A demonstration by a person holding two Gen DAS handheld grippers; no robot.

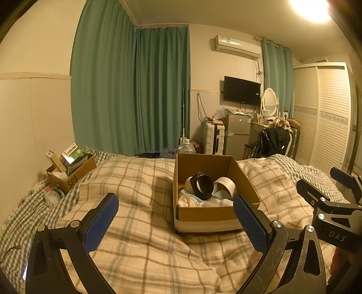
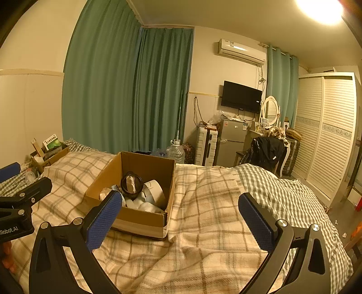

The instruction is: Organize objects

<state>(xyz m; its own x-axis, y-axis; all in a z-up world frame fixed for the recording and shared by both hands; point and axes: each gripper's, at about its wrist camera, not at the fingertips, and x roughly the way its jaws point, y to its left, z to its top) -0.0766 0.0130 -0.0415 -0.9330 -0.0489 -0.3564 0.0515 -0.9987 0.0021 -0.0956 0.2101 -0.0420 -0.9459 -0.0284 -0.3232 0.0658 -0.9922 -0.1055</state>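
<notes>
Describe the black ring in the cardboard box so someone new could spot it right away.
On the plaid blanket sits an open cardboard box. Inside, near the middle, the black ring stands on edge against a white roll. It is the only dark hoop among pale contents.

A bed (image 1: 144, 226) with a cream plaid blanket and a green-checked sheet fills the foreground, set against a pale wall (image 1: 34, 108) on the left. Long teal curtains (image 1: 131, 90) hang across the far corner, with a second teal curtain (image 1: 277, 77) beside the wall-mounted air conditioner (image 1: 237, 47) and the black television (image 1: 241, 90) under it. Beneath the television stand a white suitcase (image 1: 212, 138), a small grey fridge (image 1: 236, 133), a dressing table with an oval mirror (image 1: 270, 101) and a chair draped with a black jacket (image 1: 271, 141), next to a white louvred wardrobe (image 1: 323, 113); a bright ceiling lamp (image 1: 310, 9) glares at the upper right.
</notes>
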